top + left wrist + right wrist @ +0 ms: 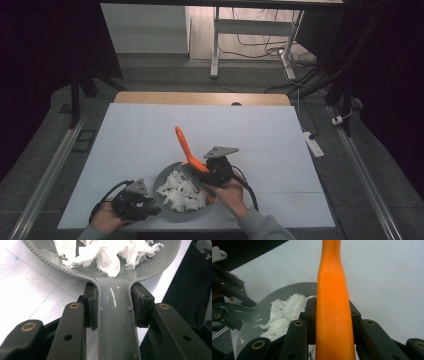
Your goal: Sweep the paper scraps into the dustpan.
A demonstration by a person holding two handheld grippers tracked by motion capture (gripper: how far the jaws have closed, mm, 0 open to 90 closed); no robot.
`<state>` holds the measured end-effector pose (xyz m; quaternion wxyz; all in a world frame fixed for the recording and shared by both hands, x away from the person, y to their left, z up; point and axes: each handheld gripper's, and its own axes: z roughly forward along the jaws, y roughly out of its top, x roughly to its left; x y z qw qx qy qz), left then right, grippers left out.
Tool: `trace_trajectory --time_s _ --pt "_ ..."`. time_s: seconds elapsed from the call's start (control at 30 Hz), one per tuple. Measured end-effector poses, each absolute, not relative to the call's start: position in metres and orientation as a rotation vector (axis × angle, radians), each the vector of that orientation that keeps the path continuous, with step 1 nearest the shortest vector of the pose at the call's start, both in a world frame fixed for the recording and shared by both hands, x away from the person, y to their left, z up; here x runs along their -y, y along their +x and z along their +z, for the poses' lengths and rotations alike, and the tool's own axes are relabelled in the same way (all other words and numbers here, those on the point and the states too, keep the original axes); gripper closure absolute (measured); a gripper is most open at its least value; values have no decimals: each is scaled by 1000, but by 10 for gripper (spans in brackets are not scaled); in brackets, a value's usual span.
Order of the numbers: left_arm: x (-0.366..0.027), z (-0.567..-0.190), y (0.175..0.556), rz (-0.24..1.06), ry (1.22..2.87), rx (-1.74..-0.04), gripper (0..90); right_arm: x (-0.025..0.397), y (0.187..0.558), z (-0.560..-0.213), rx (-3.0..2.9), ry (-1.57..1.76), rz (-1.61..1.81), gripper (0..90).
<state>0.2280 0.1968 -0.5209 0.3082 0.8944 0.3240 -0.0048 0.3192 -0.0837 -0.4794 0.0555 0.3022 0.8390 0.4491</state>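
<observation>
Clamping the grey dustpan (172, 192) by its handle, the left gripper (134, 202) holds it near the tabletop's (250, 130) front edge, shredded white paper (181, 193) heaped inside. The right gripper (216, 170) is closed on an orange brush handle (186, 147) slanting up over the pan's far rim.

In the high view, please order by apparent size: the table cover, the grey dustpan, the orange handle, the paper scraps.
1. Table cover, clearly the largest.
2. Dustpan.
3. Paper scraps and orange handle: the pile is wider, the handle longer and thinner, so I do not rank them.
</observation>
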Motion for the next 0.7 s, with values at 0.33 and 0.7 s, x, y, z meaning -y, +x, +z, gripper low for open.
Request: trace_trajectory --time_s 0.33,0.7 --pt "-199 -517 227 9 2319 -842 612 96 325 -470 -2471 948 1407 712" --pt "-203 -514 225 41 2269 -851 612 127 339 -456 -2372 1018 1431 712"
